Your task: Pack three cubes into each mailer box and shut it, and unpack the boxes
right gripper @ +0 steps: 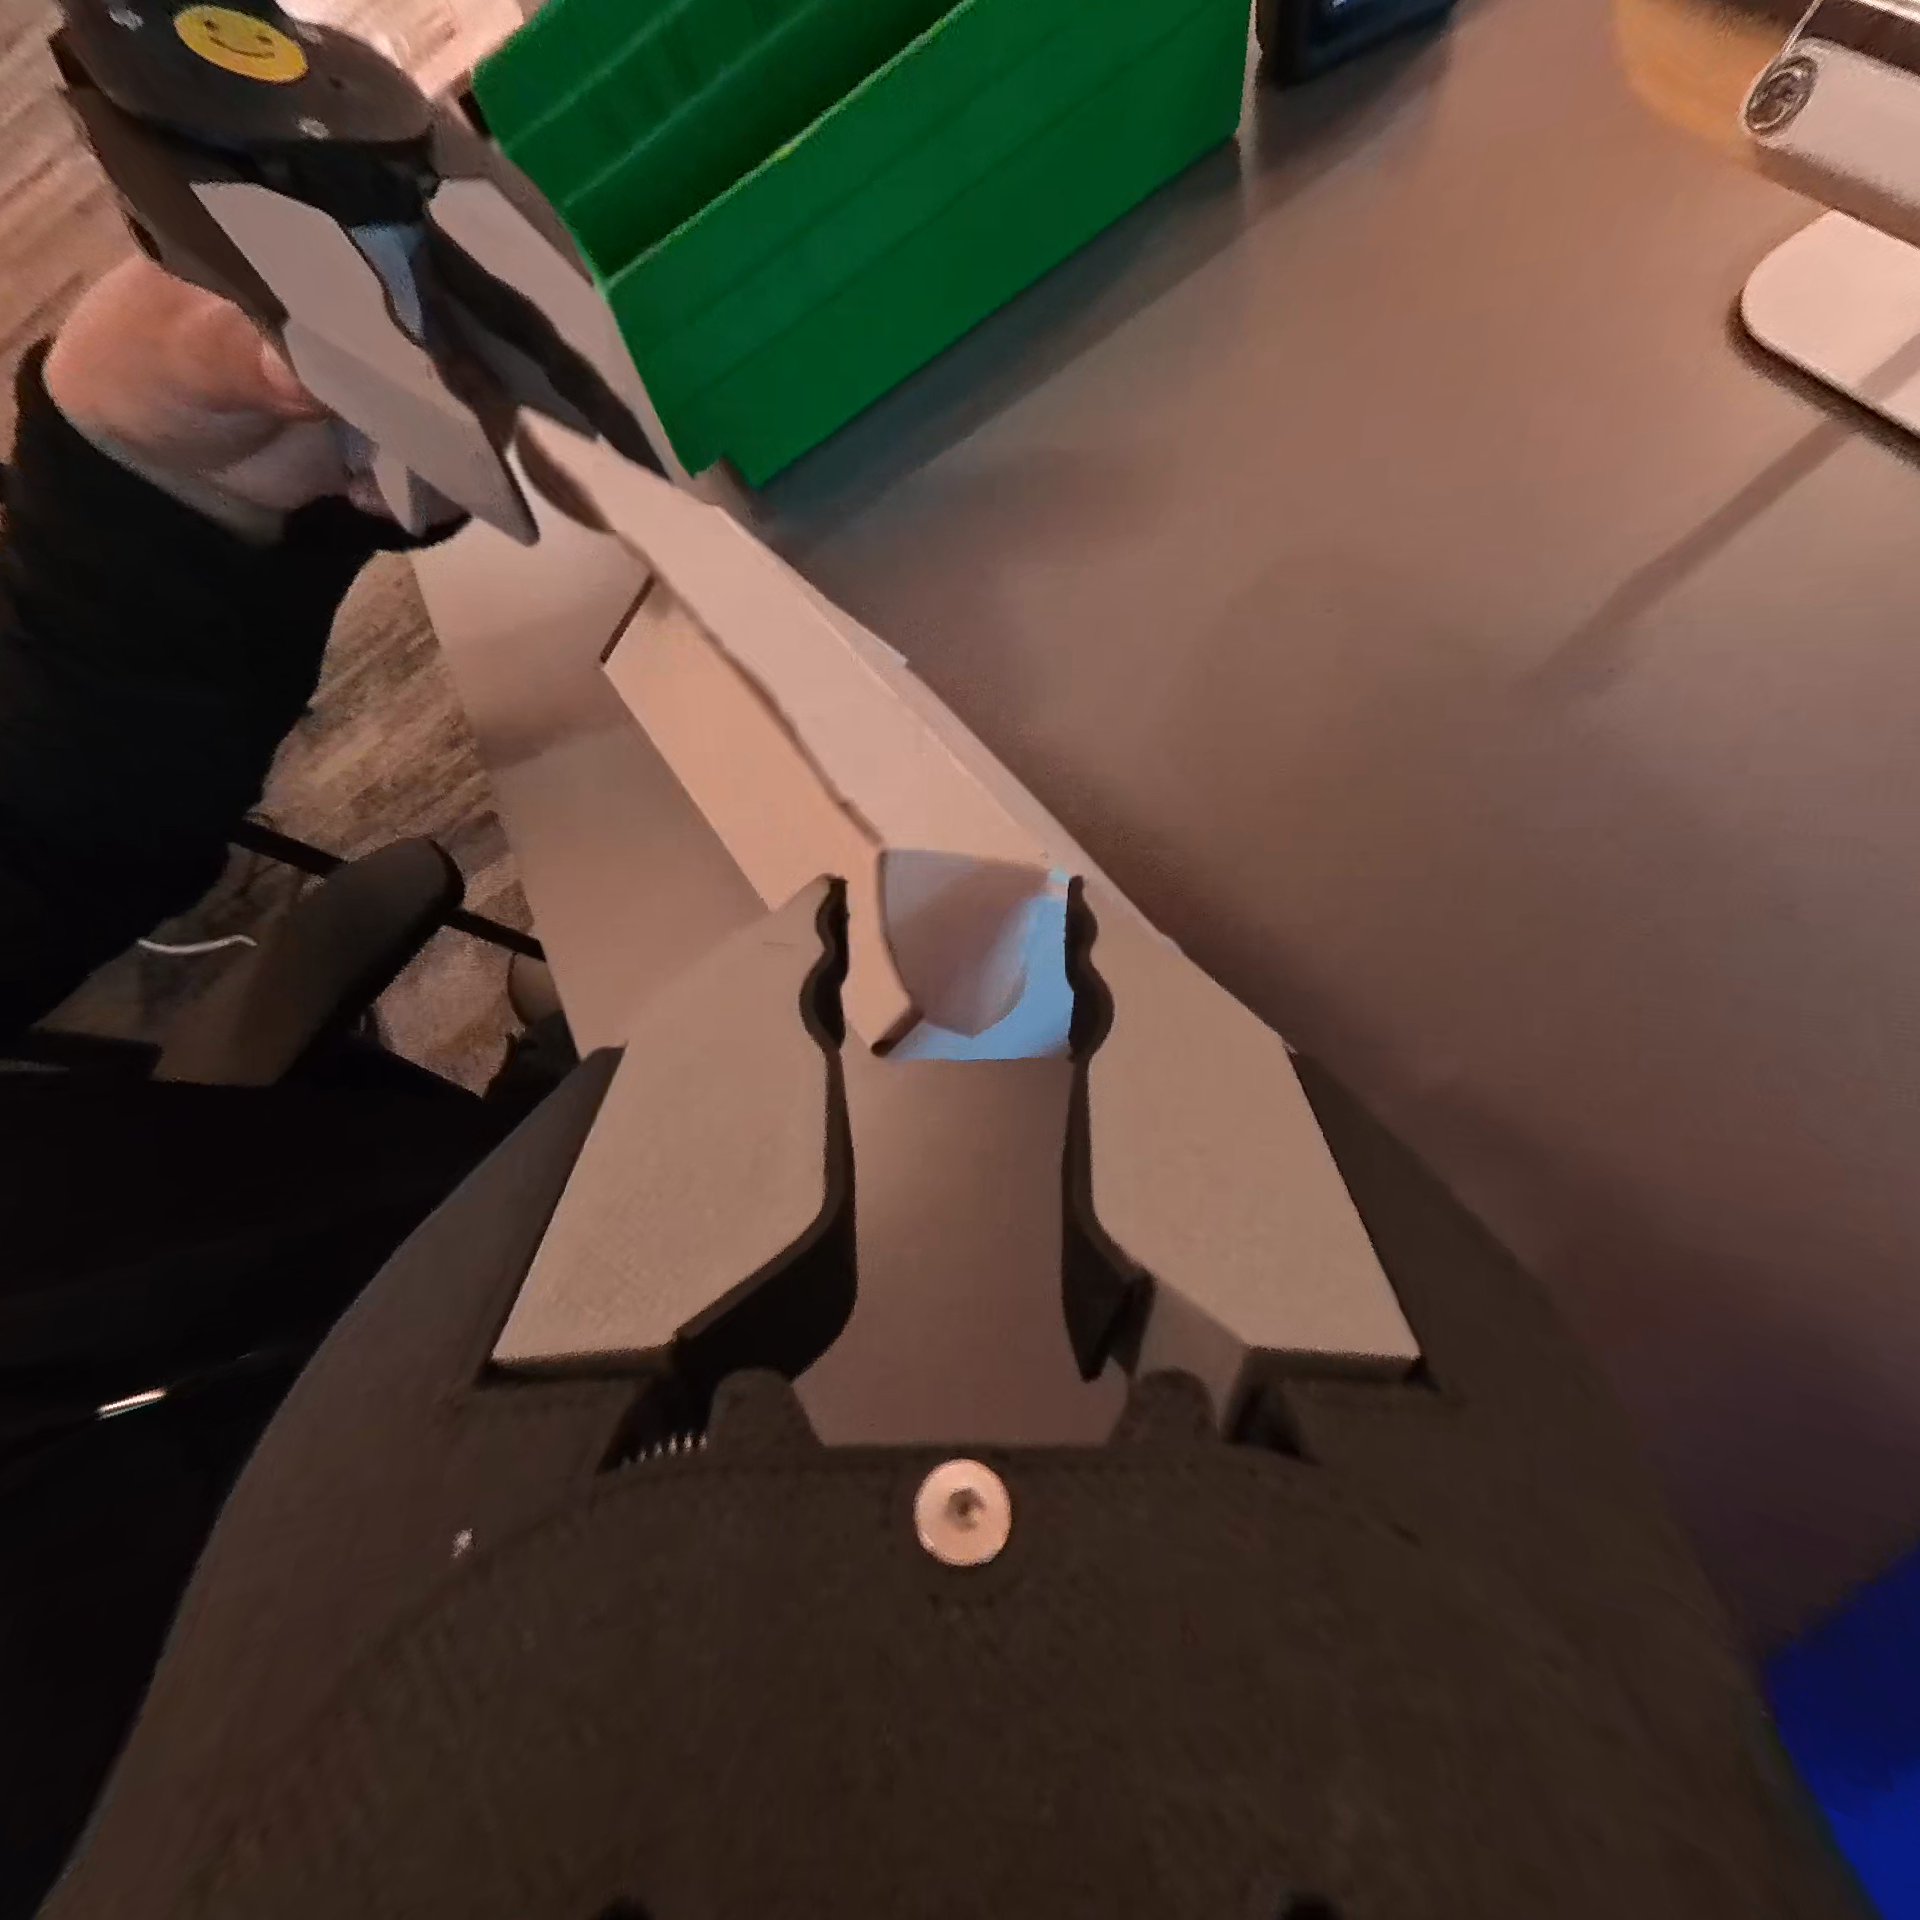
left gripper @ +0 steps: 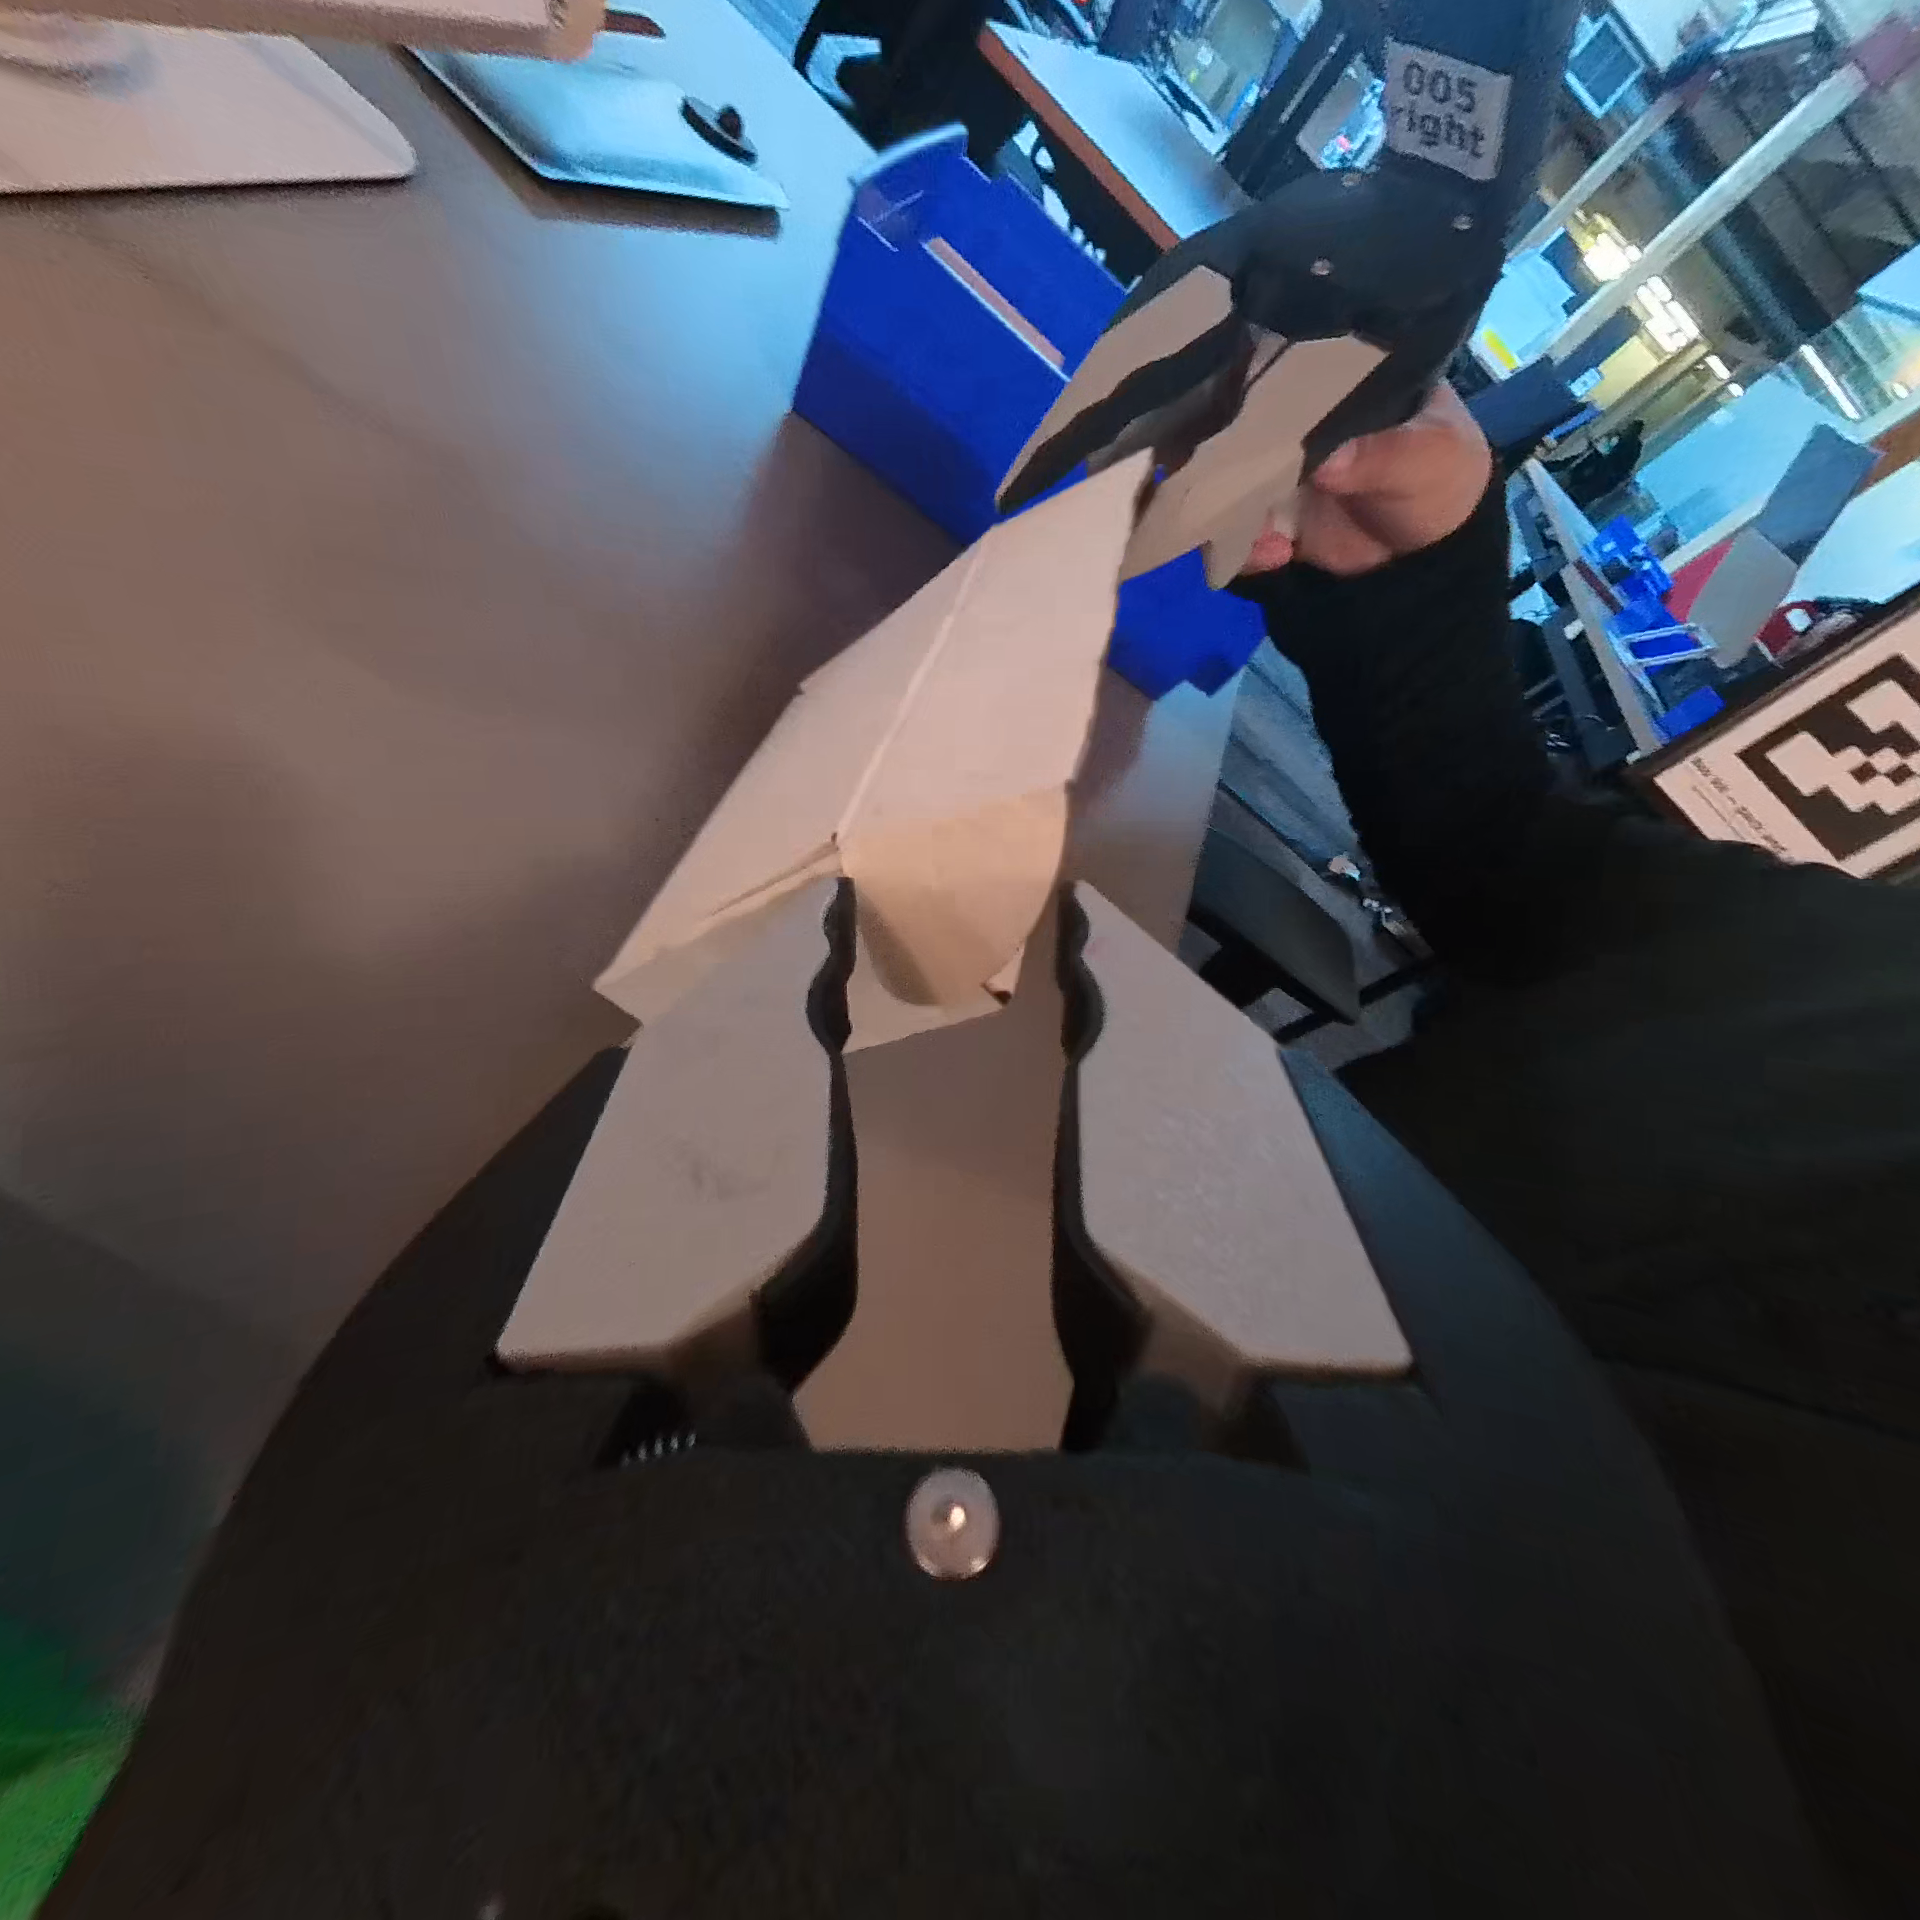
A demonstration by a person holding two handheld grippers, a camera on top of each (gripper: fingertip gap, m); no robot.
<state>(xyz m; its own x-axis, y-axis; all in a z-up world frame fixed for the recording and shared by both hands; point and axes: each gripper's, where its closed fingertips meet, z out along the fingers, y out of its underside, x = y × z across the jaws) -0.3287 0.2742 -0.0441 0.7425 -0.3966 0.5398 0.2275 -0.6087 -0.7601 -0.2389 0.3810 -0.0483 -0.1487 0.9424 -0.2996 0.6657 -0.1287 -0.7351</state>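
Observation:
A brown cardboard mailer box lies at the table's near edge, its long lid flap raised between the two grippers. My left gripper is shut on the bent side ear at one end of the lid. My right gripper is shut on the ear at the other end. Each also shows in the other's view: the right gripper at the far end of the flap, and the left gripper likewise. A pale blue patch shows behind the right ear; I cannot tell what it is. No cubes are in view.
A blue bin stands beyond the box on the brown table. A green bin stands at the other end. A white stand base and a flat grey device lie farther back. Hands hold the grippers. Left tips to right tips: about 15 cm. From either gripper's tips it is about 35 cm to the white stand base.

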